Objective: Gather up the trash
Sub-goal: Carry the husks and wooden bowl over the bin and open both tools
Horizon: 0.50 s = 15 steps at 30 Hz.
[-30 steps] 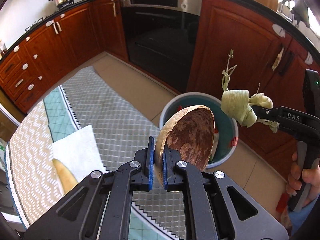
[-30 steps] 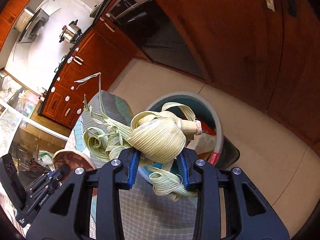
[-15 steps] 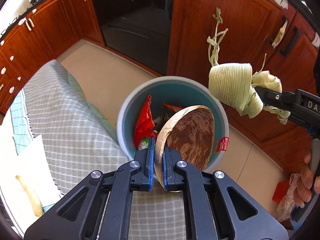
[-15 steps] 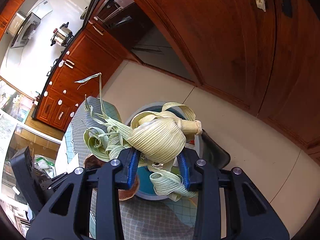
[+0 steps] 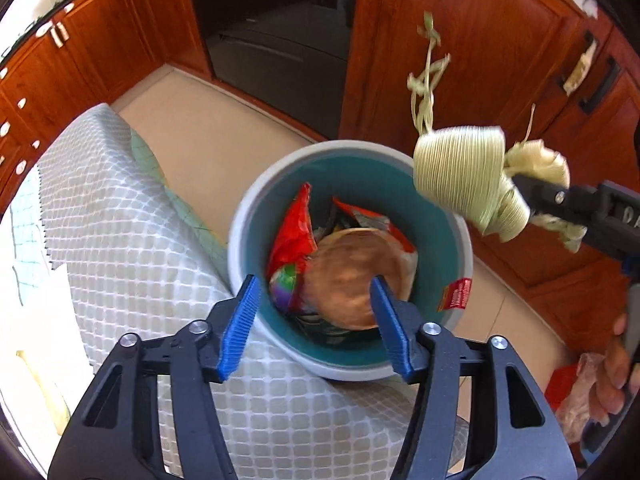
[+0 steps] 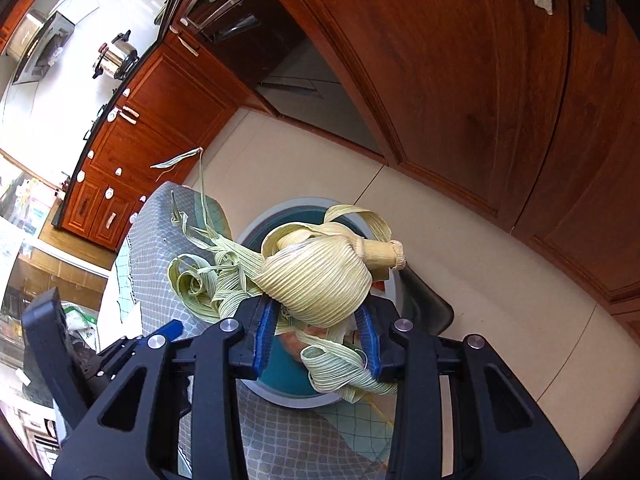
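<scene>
My left gripper (image 5: 314, 322) is open and empty, right above the teal trash bin (image 5: 436, 188) on the floor. The brown coconut shell (image 5: 352, 276) lies blurred inside the bin on red snack wrappers (image 5: 290, 240). My right gripper (image 6: 316, 338) is shut on a bundle of pale green corn husks (image 6: 316, 280), held above the bin's rim (image 6: 280, 216). In the left wrist view the husks (image 5: 460, 172) hang over the bin's right edge.
A table with a grey checked cloth (image 5: 120, 220) touches the bin's left side. Wooden cabinets (image 5: 460, 40) and a dark oven (image 5: 272, 20) stand behind the bin. A beige tiled floor (image 6: 480, 280) surrounds it. More trash (image 5: 576, 392) lies at the lower right.
My left gripper opened and let go of the coconut shell, which dropped into the bin. My right gripper moved closer over the bin with the husks.
</scene>
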Each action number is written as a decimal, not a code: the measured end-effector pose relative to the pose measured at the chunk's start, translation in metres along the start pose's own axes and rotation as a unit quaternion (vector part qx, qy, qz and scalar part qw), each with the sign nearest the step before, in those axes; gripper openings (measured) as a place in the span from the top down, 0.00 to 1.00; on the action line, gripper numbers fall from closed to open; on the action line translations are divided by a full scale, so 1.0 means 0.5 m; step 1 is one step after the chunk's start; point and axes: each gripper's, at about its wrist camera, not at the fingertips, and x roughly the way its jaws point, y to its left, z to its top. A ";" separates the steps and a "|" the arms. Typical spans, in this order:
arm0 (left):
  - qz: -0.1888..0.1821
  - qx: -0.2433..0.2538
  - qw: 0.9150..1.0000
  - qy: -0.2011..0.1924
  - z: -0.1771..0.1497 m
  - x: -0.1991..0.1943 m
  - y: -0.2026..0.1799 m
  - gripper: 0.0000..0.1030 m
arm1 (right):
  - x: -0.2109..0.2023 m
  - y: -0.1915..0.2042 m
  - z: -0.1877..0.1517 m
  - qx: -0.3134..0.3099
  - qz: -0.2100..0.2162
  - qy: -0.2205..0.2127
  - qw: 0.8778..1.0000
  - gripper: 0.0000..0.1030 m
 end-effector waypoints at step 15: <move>-0.009 -0.042 0.999 -0.023 -0.045 -0.086 0.060 0.12 | 0.058 0.027 0.000 -0.018 -0.001 0.032 0.999 0.63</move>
